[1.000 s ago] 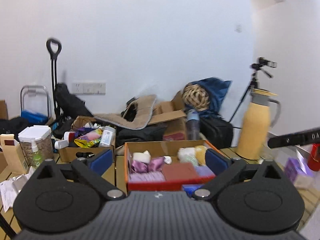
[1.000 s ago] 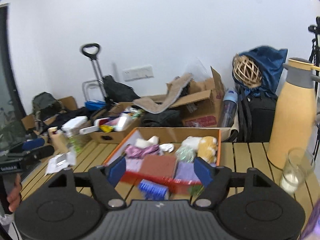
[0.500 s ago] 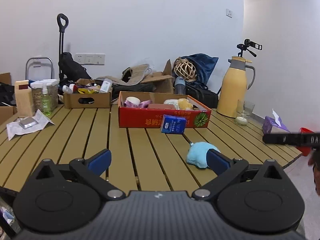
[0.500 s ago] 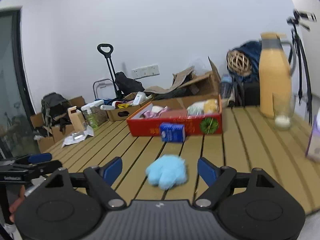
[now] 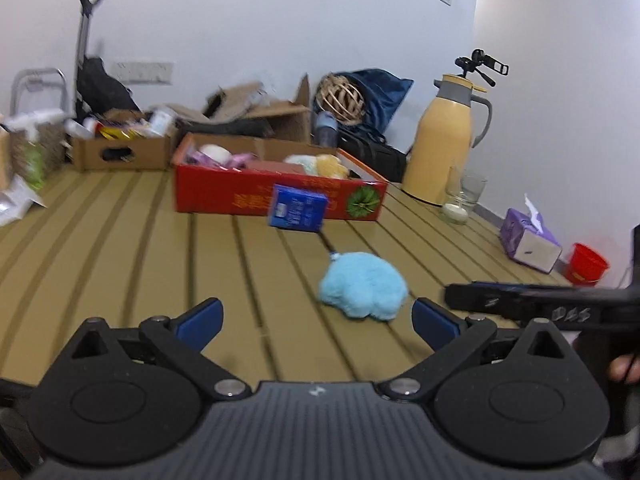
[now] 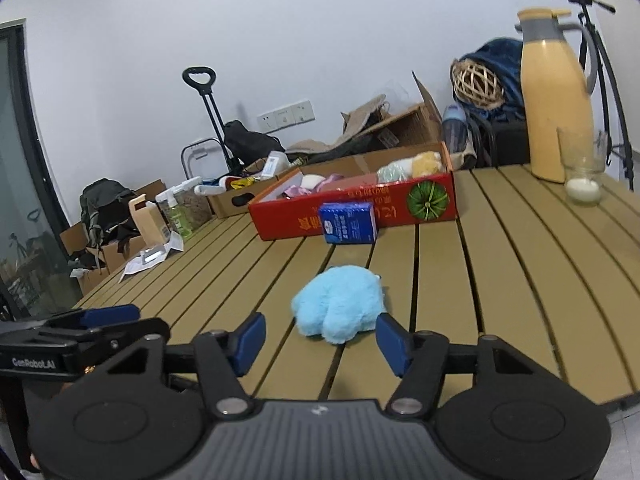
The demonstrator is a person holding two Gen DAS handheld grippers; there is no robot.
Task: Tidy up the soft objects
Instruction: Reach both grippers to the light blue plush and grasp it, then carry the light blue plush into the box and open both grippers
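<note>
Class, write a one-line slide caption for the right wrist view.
Right gripper, fingers apart and closing, nears a blue plush paw lying before the red box.

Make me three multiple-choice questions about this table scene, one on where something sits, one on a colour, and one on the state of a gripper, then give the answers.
1. Where is the small blue carton?
A. inside the red box
B. on the table against the red box's front
C. beside the glass

2. What colour is the fluffy paw-shaped plush toy?
A. light blue
B. yellow
C. purple

3. How is the right gripper placed?
A. shut on the toy
B. open, toy just ahead between its fingers
C. inside the red box

Answers:
1. B, it stands on the slatted table in front of the red box.
2. A, its fur is pale blue.
3. B, gaps show beside both pads, though its jaws have just been closing.
</note>
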